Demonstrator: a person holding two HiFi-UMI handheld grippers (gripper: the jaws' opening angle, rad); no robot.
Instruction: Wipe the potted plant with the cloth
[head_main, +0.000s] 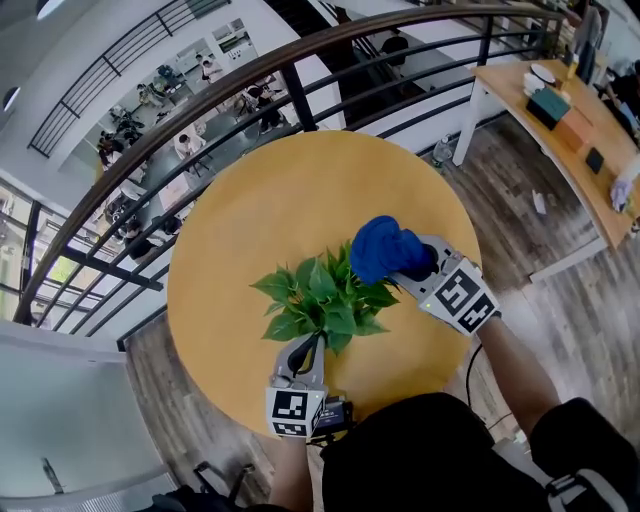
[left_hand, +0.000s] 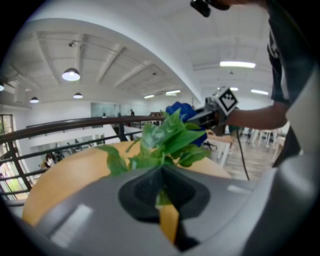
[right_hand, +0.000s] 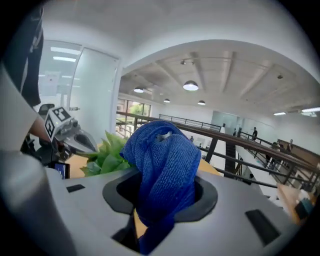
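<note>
The potted plant, a bunch of green leaves, stands on the near half of the round wooden table; its pot is hidden under the foliage. My left gripper reaches into the plant's near side, shut with a green leaf pinched between its jaws. The blue cloth is bunched in my right gripper, which is shut on it and hovers at the plant's upper right, touching the outer leaves. In the right gripper view the cloth bulges out of the jaws, with the plant just left of it.
A dark metal railing curves round the table's far side, with a lower floor beyond it. A long wooden desk with small items stands at the upper right. The person's dark-clothed body fills the bottom edge.
</note>
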